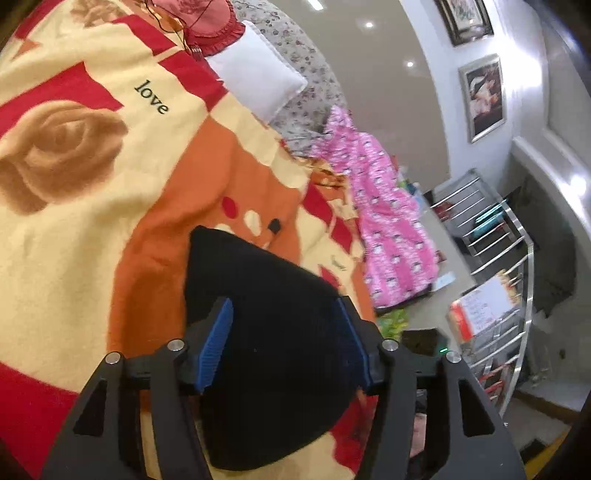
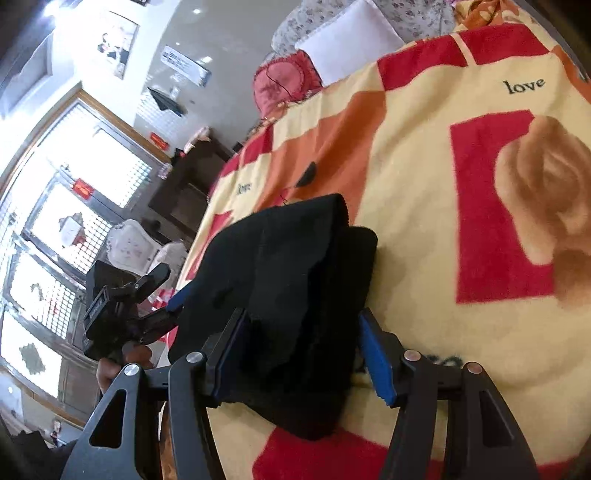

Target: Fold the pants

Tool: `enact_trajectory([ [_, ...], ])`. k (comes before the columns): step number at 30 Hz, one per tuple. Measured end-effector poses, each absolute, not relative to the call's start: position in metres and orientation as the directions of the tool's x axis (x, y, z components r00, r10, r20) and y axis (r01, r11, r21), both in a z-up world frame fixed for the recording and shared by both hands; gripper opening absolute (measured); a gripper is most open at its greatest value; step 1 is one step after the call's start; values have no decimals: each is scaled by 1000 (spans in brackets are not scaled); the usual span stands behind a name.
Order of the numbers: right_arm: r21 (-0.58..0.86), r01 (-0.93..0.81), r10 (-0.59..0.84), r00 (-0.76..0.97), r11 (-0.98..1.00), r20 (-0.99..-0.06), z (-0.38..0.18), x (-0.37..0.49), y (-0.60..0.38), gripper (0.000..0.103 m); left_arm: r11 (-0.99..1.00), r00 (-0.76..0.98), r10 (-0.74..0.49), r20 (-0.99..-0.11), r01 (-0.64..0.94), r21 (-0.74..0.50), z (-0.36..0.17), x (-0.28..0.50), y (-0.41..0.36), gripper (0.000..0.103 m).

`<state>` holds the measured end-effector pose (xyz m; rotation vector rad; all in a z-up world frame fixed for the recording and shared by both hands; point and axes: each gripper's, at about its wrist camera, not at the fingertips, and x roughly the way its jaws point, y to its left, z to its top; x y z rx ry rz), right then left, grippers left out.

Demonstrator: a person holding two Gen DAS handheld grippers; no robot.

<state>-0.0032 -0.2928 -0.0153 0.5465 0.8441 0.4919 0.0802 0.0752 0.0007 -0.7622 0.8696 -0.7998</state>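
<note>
Folded black pants [image 1: 266,280] lie in a thick bundle on a yellow, red and orange blanket [image 1: 92,221] printed with roses and the word "love". My left gripper [image 1: 284,301] stands open, its blue pads on either side of the bundle without pinching it. In the right wrist view the pants [image 2: 295,251] show stacked layers on the blanket [image 2: 417,221]. My right gripper [image 2: 303,314] is open too, straddling the near end, with a gap at its right pad. The left gripper [image 2: 129,314], held by a hand [image 2: 125,354], sits at the bundle's left edge.
A white pillow [image 1: 258,81], a red frilled cushion [image 1: 207,22] and a pink patterned cloth [image 1: 380,214] lie along the bed's far side. A metal rack [image 1: 491,236] stands beyond the bed. A dark cabinet [image 2: 184,184] and a white chair [image 2: 129,247] stand by the barred windows.
</note>
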Motion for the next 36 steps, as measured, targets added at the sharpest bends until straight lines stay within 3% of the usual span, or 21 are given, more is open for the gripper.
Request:
enact_trajectory([
  [6, 602, -216, 597, 580, 769, -554, -13, -5, -291, 59, 456, 386, -866, -318, 346, -820, 6, 66, 68, 82],
  [11, 594, -223, 595, 580, 773, -556, -11, -5, -290, 61, 573, 460, -800, -386, 391, -720, 16, 53, 69, 83],
  [15, 591, -228, 596, 579, 774, -557, -11, -4, -289, 64, 641, 476, -745, -467, 317, -699, 2, 63, 69, 83],
  [19, 585, -234, 595, 578, 777, -558, -10, -5, -288, 66, 613, 428, -774, -467, 319, -723, -6, 63, 60, 86],
  [24, 585, -233, 594, 580, 777, -558, -9, -6, -288, 66, 536, 413, -816, -404, 279, -797, -9, 70, 68, 86],
  [25, 583, -232, 591, 580, 779, -560, -9, -6, -287, 66, 551, 416, -806, -420, 269, -790, -9, 69, 67, 85],
  [26, 576, -231, 586, 582, 784, -564, -9, -7, -287, 66, 584, 423, -783, -455, 249, -773, -10, 67, 65, 65],
  [27, 566, -227, 575, 586, 793, -571, -8, -7, -286, 60, 618, 428, -757, -494, 225, -753, -11, 66, 63, 33],
  [30, 569, -224, 567, 616, 791, -547, -4, -13, -291, 35, 643, 441, -741, -506, 247, -725, -2, 62, 62, 27],
  [36, 619, -210, 568, 679, 757, -464, 22, 1, -309, 33, 651, 478, -743, -469, 350, -674, 41, 89, 43, 27],
])
